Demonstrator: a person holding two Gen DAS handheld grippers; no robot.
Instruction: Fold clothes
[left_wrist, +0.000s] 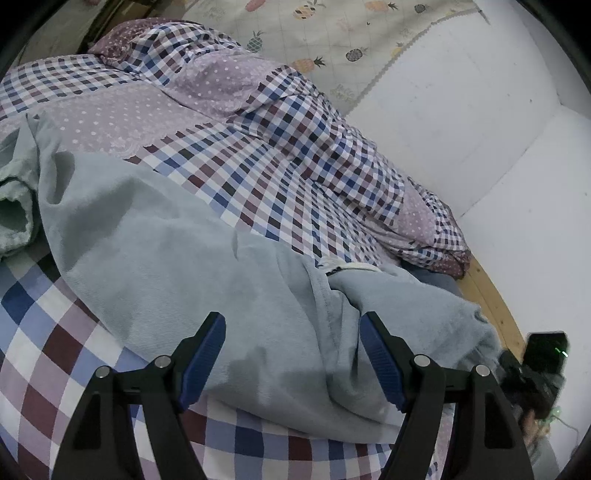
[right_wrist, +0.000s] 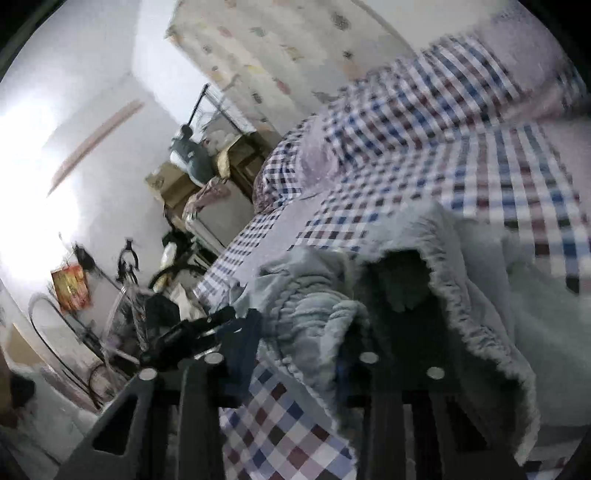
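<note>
A matt, finely ribbed pale green cloth garment (left_wrist: 177, 236) lies on a smooth checked cotton bedsheet (left_wrist: 258, 177); blue ridged plastic pads (left_wrist: 205, 354) line the black plastic left gripper (left_wrist: 291, 354).

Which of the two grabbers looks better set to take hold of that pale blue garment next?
Probably left: the left gripper is open with the pale blue-grey fleece garment lying between its blue pads. The right wrist view is blurred, so its hold cannot be told.

Left gripper (left_wrist: 291, 354) open over pale-blue garment (left_wrist: 207, 280) on checked bedspread (left_wrist: 258, 177).
</note>
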